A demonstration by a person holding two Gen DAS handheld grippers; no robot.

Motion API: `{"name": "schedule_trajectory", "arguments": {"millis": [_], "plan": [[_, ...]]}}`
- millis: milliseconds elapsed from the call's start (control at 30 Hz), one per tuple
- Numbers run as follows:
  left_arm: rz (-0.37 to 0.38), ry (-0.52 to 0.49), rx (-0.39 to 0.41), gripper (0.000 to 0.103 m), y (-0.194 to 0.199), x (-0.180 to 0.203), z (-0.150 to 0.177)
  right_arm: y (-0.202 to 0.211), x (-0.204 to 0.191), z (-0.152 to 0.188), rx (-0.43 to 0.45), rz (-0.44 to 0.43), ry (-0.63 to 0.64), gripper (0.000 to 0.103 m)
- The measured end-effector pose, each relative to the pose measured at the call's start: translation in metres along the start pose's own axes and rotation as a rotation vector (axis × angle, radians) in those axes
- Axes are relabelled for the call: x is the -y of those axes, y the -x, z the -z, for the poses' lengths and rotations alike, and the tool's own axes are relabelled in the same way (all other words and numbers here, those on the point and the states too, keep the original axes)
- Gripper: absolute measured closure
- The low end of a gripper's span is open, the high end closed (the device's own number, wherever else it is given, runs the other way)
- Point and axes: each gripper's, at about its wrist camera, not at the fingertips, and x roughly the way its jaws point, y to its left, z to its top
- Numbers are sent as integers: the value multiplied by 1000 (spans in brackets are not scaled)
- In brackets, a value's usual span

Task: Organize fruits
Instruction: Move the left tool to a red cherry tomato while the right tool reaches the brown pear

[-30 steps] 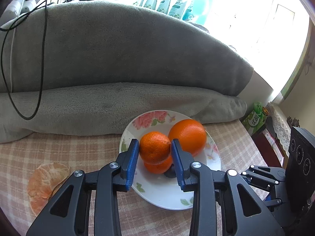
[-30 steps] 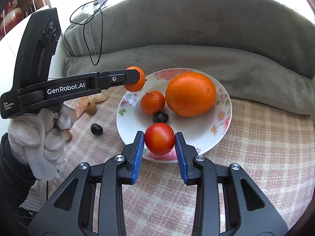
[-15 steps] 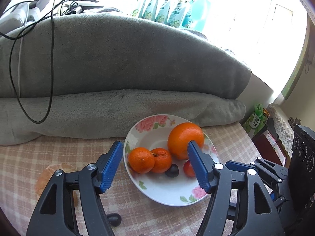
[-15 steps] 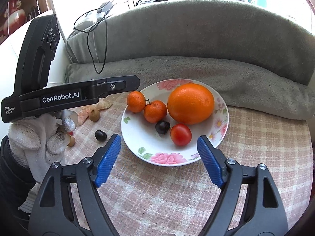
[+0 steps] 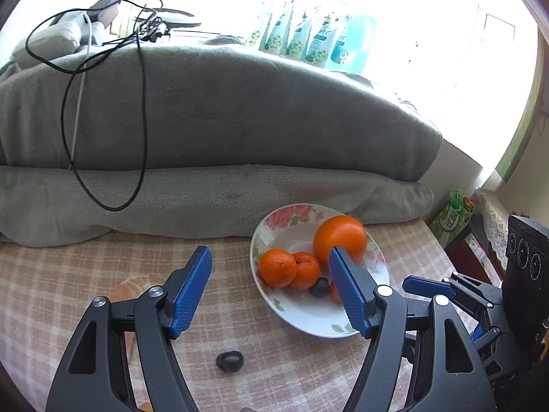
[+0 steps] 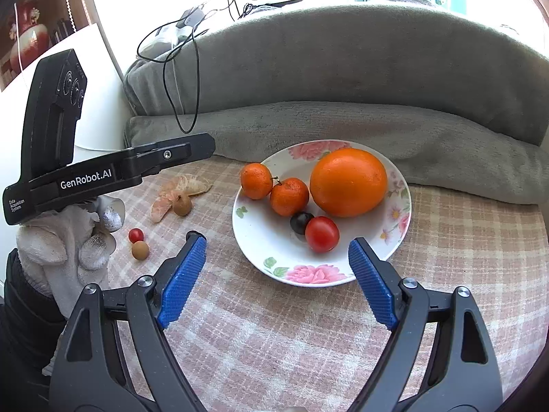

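Note:
A floral plate (image 6: 274,261) (image 5: 308,322) holds a big orange (image 6: 348,182) (image 5: 339,238), two mandarins (image 6: 255,180) (image 6: 289,196) (image 5: 277,267), a dark grape (image 6: 300,222) (image 5: 319,287) and a red tomato (image 6: 322,234). My right gripper (image 6: 278,278) is open and empty, just in front of the plate. My left gripper (image 5: 271,292) is open and empty, left of the plate. A dark grape (image 5: 230,360) lies on the cloth below it. A small red tomato (image 6: 136,235) and two brown fruits (image 6: 140,250) (image 6: 182,204) lie left of the plate.
Orange peel (image 6: 178,192) (image 5: 133,286) lies on the checked tablecloth (image 6: 308,336). A grey blanket-covered sofa (image 5: 206,120) with a black cable (image 5: 140,130) runs behind the table. Bottles and boxes (image 5: 453,213) stand off the table's right edge.
Both grippers opened, letting go of a mandarin and the tomato onto the plate. Both have since drawn back; the left has shifted leftwards.

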Motion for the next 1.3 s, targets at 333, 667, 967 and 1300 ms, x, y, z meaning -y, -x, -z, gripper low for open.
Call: {"name": "schedule_trajectory", "arguments": {"millis": [333,667,967,1300], "plan": [[-70,40,40,32,37,-33,1,3,-14,-8,14,-33,-1,11],[-150,100,59,32,69,-76,14,-8,-28,-15,-5,-88,-9,11],[-194,142,58,32,88,-104,32,-19,-45,-20,-28,-138,-8,11],[-204,151,31,33,97,-112,63,-36,-69,-28,-56,-169,28,22]]}}
